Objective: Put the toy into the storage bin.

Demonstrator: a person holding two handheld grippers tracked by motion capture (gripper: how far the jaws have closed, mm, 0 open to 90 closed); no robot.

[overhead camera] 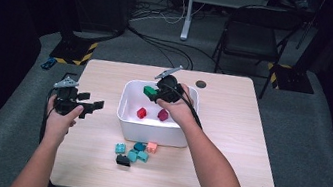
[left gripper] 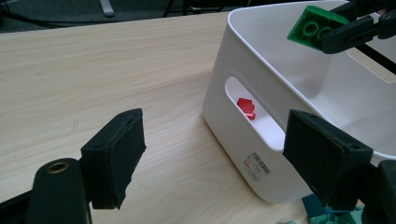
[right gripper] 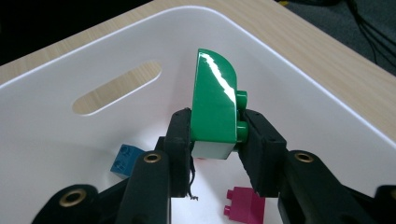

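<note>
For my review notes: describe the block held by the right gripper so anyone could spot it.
Find the white bin mid-table. Above its far side, the right gripper clamps a green block. Unlike the red, magenta and blue blocks lying inside, it is glossy green with one rounded end.

Open tabletop left of white bin

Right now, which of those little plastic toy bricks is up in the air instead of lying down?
The green round-topped plastic brick, clamped in the right gripper above the white plastic bin.

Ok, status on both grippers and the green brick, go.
Right gripper shut on green brick, above the bin. Left gripper open, holding nothing, beside the bin. Nothing in the way.
</note>
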